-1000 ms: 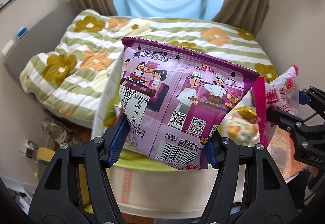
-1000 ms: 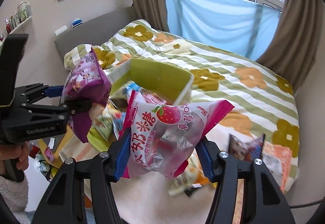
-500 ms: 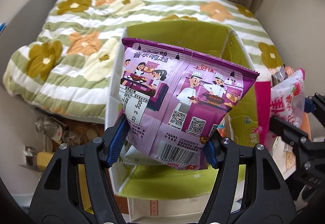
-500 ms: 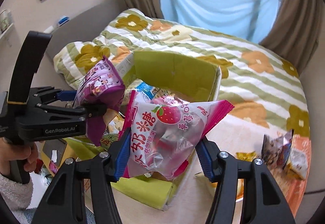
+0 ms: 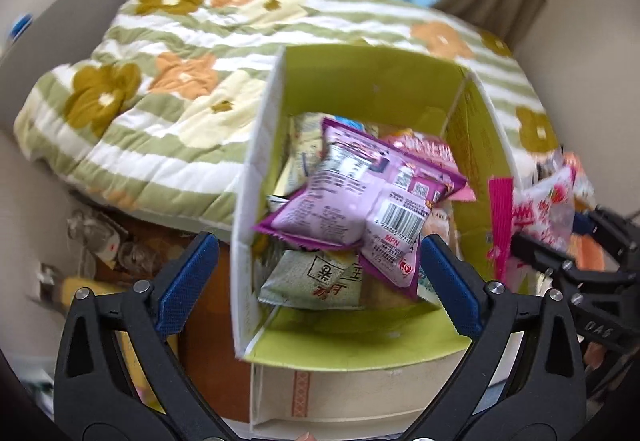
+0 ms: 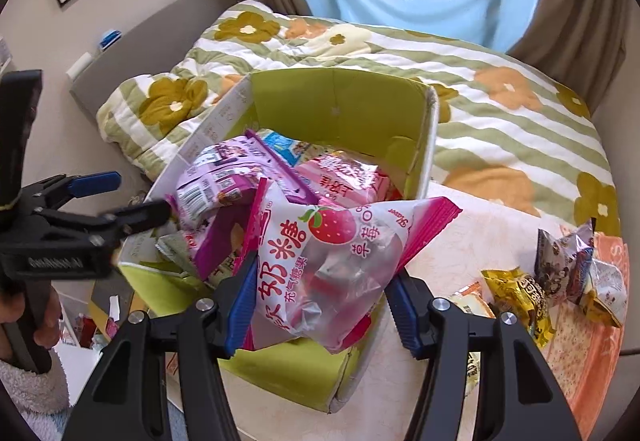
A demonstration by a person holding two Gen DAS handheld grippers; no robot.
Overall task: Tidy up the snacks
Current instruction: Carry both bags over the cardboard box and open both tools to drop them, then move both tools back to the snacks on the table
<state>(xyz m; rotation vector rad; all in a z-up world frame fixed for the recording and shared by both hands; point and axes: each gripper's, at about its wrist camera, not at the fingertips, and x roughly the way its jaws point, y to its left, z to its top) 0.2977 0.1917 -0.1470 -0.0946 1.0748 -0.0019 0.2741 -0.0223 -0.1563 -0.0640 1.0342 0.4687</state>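
A green-lined cardboard box (image 5: 372, 81) stands open and holds several snack packs. The purple snack bag (image 5: 360, 197) lies on top of the pile inside it, free of my left gripper (image 5: 316, 281), which is open just above the box's near side. My right gripper (image 6: 320, 297) is shut on a pink strawberry candy bag (image 6: 320, 261) and holds it over the box's near right edge (image 6: 430, 145). The purple bag also shows in the right wrist view (image 6: 224, 177), with the left gripper (image 6: 132, 197) beside it. The candy bag shows at the right of the left wrist view (image 5: 536, 213).
Several loose snack packs (image 6: 560, 273) lie on the table (image 6: 460, 241) to the right of the box. A bed with a green floral quilt (image 6: 480, 81) lies behind. Clutter sits on the floor at the left (image 5: 100, 241).
My left gripper has opened and dropped the purple bag into the box. Both grippers have tilted down over the box. The right one still holds the candy bag.
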